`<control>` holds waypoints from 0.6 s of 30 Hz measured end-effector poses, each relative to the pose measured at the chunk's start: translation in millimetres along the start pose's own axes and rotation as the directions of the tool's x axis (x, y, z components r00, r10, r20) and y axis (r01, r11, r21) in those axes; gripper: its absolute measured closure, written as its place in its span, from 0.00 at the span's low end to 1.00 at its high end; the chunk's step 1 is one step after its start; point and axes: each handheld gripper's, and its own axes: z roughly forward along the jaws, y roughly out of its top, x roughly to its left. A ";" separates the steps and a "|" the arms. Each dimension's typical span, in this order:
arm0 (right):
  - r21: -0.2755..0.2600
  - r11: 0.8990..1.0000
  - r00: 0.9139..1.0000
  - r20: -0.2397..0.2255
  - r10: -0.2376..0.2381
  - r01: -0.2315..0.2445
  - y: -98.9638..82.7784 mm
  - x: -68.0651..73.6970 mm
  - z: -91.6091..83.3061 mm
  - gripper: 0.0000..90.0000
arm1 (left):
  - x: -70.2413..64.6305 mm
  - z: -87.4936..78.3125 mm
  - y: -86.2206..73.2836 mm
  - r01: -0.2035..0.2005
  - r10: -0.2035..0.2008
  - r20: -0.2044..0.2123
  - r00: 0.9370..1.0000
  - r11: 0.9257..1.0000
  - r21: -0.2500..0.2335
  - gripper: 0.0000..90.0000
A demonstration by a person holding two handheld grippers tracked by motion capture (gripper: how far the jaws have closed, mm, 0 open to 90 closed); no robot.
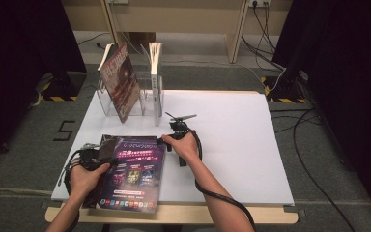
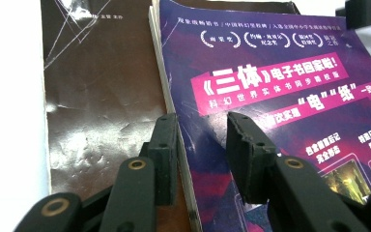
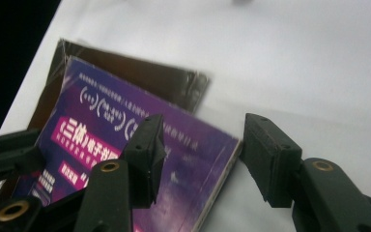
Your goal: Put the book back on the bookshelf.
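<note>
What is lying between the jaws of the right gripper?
In the right gripper view, the open right gripper straddles the page edge of the purple book; one jaw is over its cover, the other over bare white table.

Two books (image 1: 133, 174) flat on the worktop (image 1: 232, 140), two books (image 1: 121, 79) upright in one clear rack (image 1: 147, 101), two tongs (image 1: 91, 158), two hands (image 1: 84, 179).

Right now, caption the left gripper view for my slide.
Open left gripper straddling the purple book's edge, above a brown cover.
</note>
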 end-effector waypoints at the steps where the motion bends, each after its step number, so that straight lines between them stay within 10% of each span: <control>1: -0.001 1.000 1.000 0.000 0.000 0.000 -0.5 0.2 -0.3 0.55 | 0.1 0.0 0.1 0.000 0.000 0.000 1.000 1.000 0.000 0.72; 18: 0.019 0.997 0.996 -0.049 0.077 -0.076 -8.6 -2.2 -3.1 0.62 | 0.1 0.0 0.2 0.009 -0.009 -0.002 1.000 1.000 0.001 0.72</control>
